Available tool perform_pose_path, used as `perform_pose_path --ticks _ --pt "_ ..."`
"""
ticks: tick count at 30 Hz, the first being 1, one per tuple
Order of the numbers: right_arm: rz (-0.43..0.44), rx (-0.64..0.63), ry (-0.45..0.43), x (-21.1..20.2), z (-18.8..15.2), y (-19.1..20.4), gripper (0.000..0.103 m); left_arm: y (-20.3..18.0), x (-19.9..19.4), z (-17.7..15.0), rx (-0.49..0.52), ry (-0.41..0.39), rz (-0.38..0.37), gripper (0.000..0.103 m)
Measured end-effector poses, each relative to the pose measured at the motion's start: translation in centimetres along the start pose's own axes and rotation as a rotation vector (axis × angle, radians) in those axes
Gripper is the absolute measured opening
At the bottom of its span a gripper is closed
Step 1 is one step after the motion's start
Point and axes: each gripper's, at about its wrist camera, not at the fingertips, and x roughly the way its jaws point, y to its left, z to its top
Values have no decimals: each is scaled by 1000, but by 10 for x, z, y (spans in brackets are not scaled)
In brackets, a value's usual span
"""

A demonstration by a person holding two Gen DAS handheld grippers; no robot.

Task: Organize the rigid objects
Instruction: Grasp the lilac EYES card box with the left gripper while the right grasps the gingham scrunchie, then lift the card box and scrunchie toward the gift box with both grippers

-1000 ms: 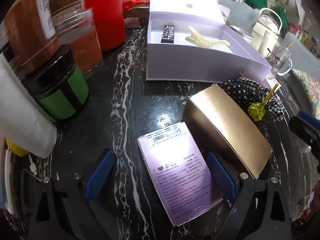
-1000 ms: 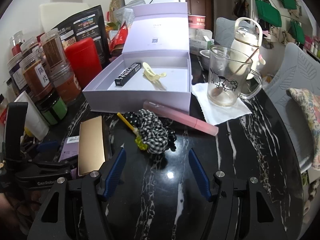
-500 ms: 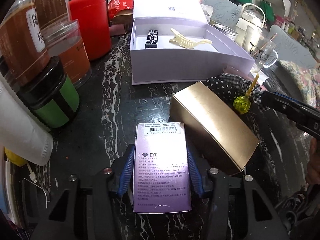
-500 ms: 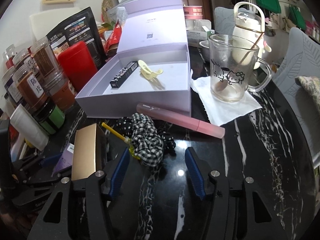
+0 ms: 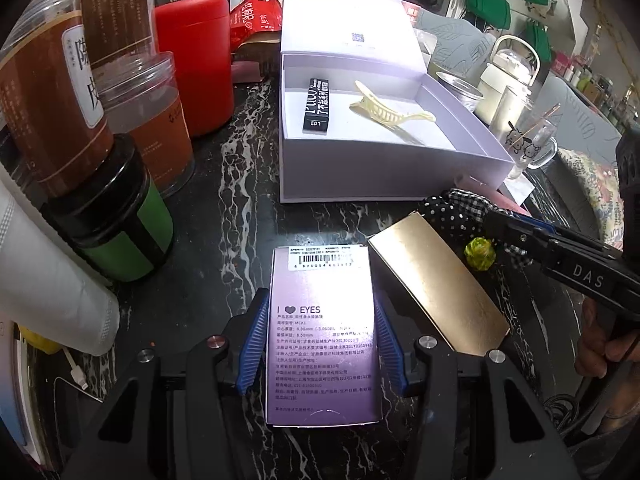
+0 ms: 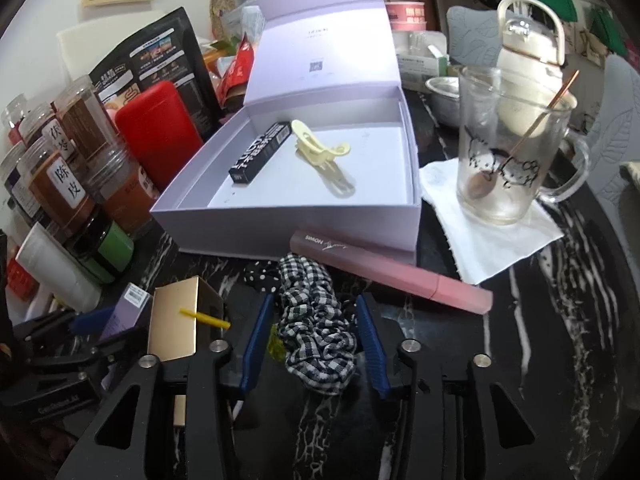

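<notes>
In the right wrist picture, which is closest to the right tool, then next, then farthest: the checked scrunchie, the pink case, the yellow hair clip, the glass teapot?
1. Checked scrunchie: between the closing right tool's pads.
2. Pink case: just beyond, lying along the box front.
3. Yellow hair clip: inside the open lilac box.
4. Glass teapot: far back, right.

A flat cardboard box (image 5: 323, 332) at lower centre of the left wrist view is shiny lilac with white print and a barcode. Beside it lies a metallic gold box (image 5: 438, 286). The table (image 5: 224, 216) is black marble veined white. The open gift box (image 6: 320, 184) is pale lavender. The fabric scrunchie (image 6: 316, 328) is black-and-white gingham. The slim case (image 6: 392, 272) is dusty pink.
</notes>
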Motion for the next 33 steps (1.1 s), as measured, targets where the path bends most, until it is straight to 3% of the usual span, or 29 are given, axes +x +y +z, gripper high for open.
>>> perform_pose_path --ticks 7,22,33 --pt "12 -14 -12 -2 -2 1 24 1 0 3 4 0 0 50" --pt "28 -39 -84 -50 -27 12 23 -5 -35 -11 -22 -80 23 50" --pt "22 -49 -125 -84 -51 17 23 -22 -62 -24 -11 -130 -16 50"
